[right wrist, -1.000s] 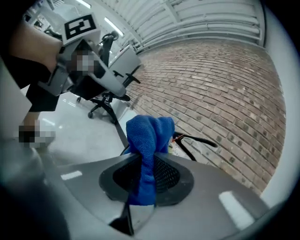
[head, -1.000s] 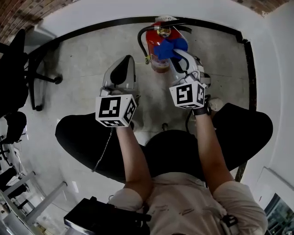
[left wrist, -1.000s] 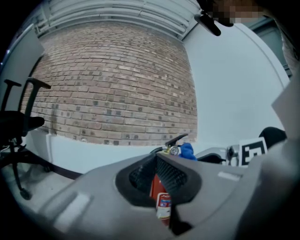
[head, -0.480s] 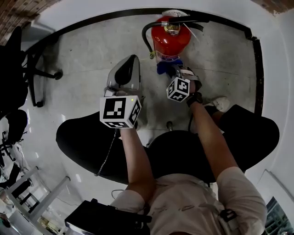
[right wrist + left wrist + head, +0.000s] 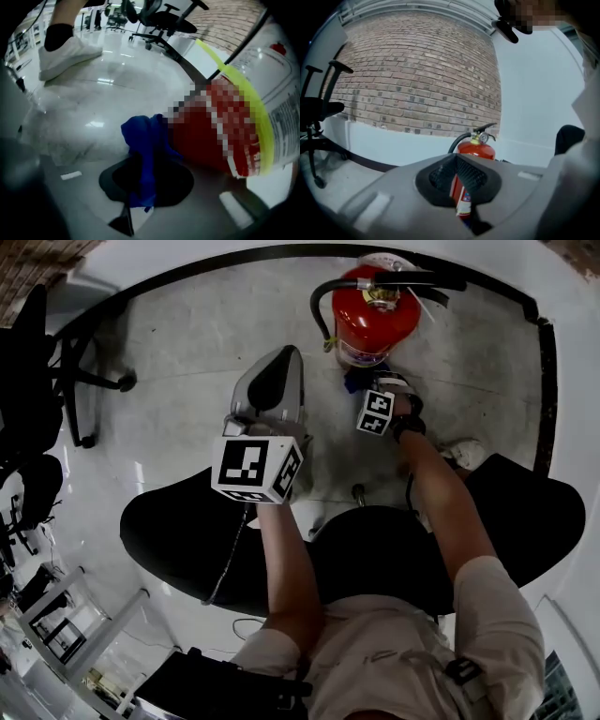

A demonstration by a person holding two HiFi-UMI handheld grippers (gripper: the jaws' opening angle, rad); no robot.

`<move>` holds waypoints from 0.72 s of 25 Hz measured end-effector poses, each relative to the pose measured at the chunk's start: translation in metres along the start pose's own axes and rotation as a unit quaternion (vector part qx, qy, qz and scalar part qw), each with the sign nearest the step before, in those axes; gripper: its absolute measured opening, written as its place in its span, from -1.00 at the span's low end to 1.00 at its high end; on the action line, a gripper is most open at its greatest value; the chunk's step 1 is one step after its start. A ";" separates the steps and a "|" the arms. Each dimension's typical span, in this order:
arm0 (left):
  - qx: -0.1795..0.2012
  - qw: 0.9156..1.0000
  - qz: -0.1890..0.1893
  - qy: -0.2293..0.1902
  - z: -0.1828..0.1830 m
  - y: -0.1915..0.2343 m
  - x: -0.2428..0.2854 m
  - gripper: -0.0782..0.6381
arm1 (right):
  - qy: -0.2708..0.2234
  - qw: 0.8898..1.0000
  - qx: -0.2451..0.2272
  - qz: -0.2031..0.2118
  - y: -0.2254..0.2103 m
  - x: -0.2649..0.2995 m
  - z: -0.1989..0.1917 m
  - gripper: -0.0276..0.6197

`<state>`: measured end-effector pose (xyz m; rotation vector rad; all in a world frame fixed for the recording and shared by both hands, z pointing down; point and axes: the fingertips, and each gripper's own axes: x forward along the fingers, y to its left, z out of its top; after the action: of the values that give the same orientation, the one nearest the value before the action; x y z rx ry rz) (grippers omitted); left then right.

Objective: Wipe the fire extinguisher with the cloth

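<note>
A red fire extinguisher with a black hose stands upright on the pale floor by the wall. My right gripper is low at its base, shut on a blue cloth that touches the cylinder's foot. In the right gripper view the blue cloth hangs bunched from the gripper against the extinguisher. My left gripper hovers left of the extinguisher, apart from it, shut and holding nothing. The left gripper view shows the extinguisher straight ahead beyond the gripper.
A black office chair stands at the left, also the chair seen before a brick wall. A white shoe rests right of my right arm. A black baseboard runs along the curved wall behind the extinguisher.
My right gripper has carried the blue cloth down from the extinguisher's top to its base. The left gripper has kept its place beside it.
</note>
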<state>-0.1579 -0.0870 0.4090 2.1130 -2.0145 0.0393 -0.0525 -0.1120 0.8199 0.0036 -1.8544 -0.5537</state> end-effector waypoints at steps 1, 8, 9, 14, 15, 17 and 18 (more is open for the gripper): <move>0.001 1.000 0.000 -0.003 0.002 0.000 0.001 -0.79 | -0.002 0.999 0.035 0.005 -0.002 -0.002 0.001 -0.72; 0.017 1.000 -0.008 -0.022 0.024 -0.011 0.004 -0.79 | -0.119 0.963 0.238 -0.044 -0.034 -0.097 0.036 -0.71; 0.016 1.000 -0.008 -0.026 0.027 -0.012 0.003 -0.79 | -0.147 0.953 0.255 -0.066 -0.047 -0.125 0.041 -0.71; 0.008 0.999 -0.014 -0.038 0.034 -0.020 0.000 -0.79 | -0.306 0.851 0.359 -0.233 -0.126 -0.310 0.035 -0.71; 0.006 0.999 -0.017 -0.040 0.034 -0.022 -0.001 -0.79 | -0.329 0.834 0.358 -0.263 -0.141 -0.342 0.035 -0.71; 0.006 0.999 -0.022 -0.042 0.034 -0.025 -0.001 -0.79 | -0.348 0.821 0.331 -0.309 -0.169 -0.382 0.040 -0.71; 0.007 0.999 -0.022 -0.041 0.034 -0.026 -0.002 -0.79 | -0.349 0.823 0.311 -0.322 -0.181 -0.390 0.044 -0.71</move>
<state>-0.1364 -0.0901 0.3719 2.2013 -2.0169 -0.0419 -0.0012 -0.1513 0.3924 1.0260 -2.6969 -0.3858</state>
